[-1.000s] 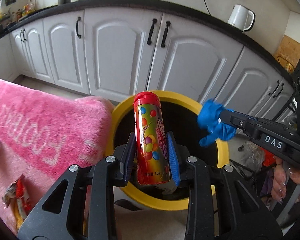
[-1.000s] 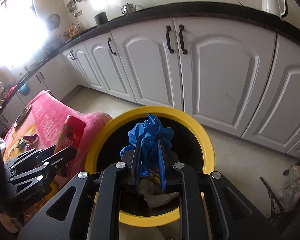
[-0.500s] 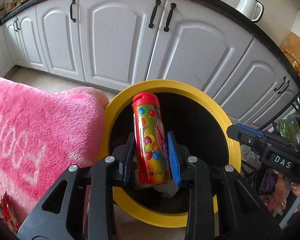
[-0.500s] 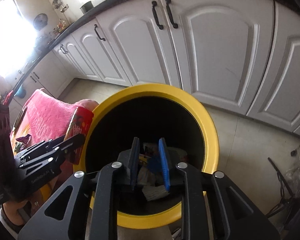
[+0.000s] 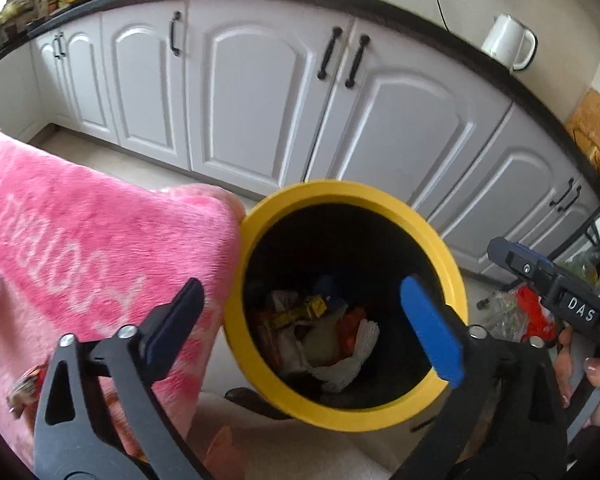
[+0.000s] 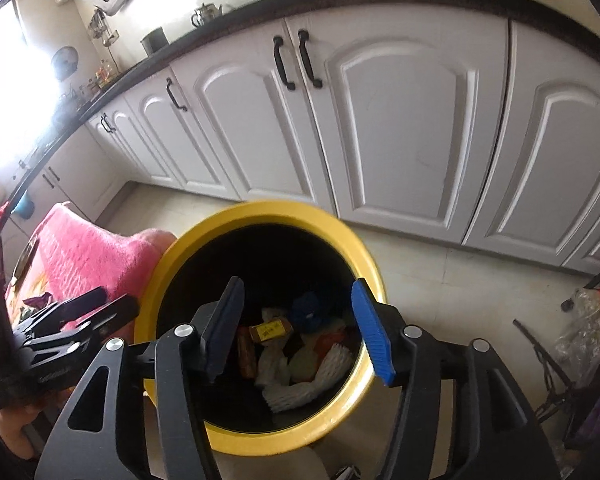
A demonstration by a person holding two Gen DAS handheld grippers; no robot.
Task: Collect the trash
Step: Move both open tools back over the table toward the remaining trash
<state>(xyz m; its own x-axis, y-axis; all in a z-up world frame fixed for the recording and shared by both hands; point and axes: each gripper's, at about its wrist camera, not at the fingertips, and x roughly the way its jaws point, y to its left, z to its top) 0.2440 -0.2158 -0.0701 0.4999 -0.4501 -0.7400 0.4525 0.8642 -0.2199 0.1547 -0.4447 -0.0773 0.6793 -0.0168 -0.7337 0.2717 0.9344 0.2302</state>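
A black bin with a yellow rim (image 5: 340, 194) (image 6: 268, 208) stands on the floor beside a pink blanket. Wrappers, white foam netting (image 6: 296, 394) and a crumpled blue glove (image 6: 310, 310) lie at its bottom. My left gripper (image 5: 300, 286) hangs over the bin's mouth, its jaws opening wide with nothing between them. My right gripper (image 6: 298, 285) is also above the bin, jaws opening and empty. Each gripper shows in the other's view: the right gripper (image 5: 540, 276) at the right edge, the left gripper (image 6: 80, 320) at the left. I cannot pick out the red candy tube for sure among the trash.
The pink blanket (image 5: 80, 240) (image 6: 88, 252) touches the bin's left side, with small wrappers (image 5: 24, 384) lying on it. White cabinets (image 5: 260, 100) run behind the bin under a dark counter with a white kettle (image 5: 508, 42). A clear plastic bag (image 6: 580, 328) lies on the floor at right.
The left gripper let go of the red candy tube and spread wide. The right gripper dropped the blue glove into the bin and opened. Both views shifted slightly over the bin.
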